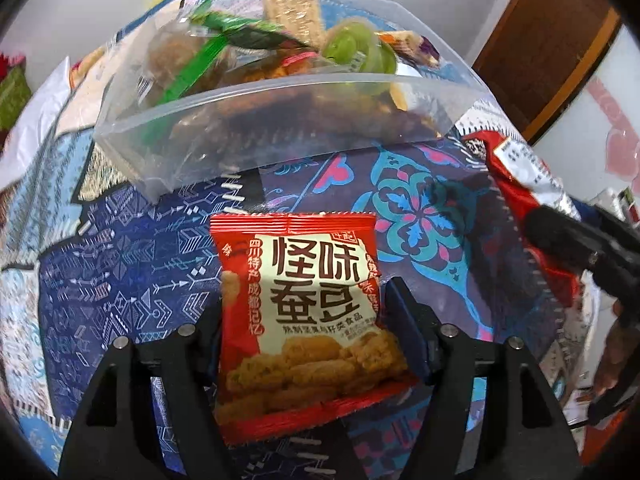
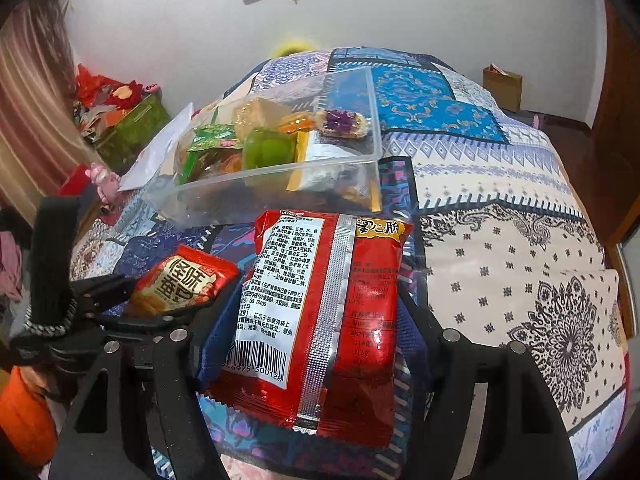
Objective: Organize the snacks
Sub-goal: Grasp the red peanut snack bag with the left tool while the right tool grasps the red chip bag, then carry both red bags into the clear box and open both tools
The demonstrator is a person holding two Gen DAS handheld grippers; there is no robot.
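My left gripper [image 1: 304, 316] is shut on a small red snack packet with big black characters [image 1: 308, 300] and holds it above the patterned bedspread, just short of the clear plastic box [image 1: 280, 120]. The box holds several wrapped snacks and a green jelly cup [image 1: 352, 48]. My right gripper [image 2: 316, 320] is shut on a larger red snack bag [image 2: 324, 320], back side and barcode facing me. The box [image 2: 280, 172] lies ahead of it. The left gripper with its packet [image 2: 180, 284] shows at the left; the right gripper's bag [image 1: 520, 172] shows at the right of the left wrist view.
The bed with a blue and white patchwork cover [image 2: 500, 232] fills both views. A white bag [image 2: 156, 156] lies left of the box. A green box with red items [image 2: 128, 124] sits by the wall at left. A brown door [image 1: 544, 40] is at right.
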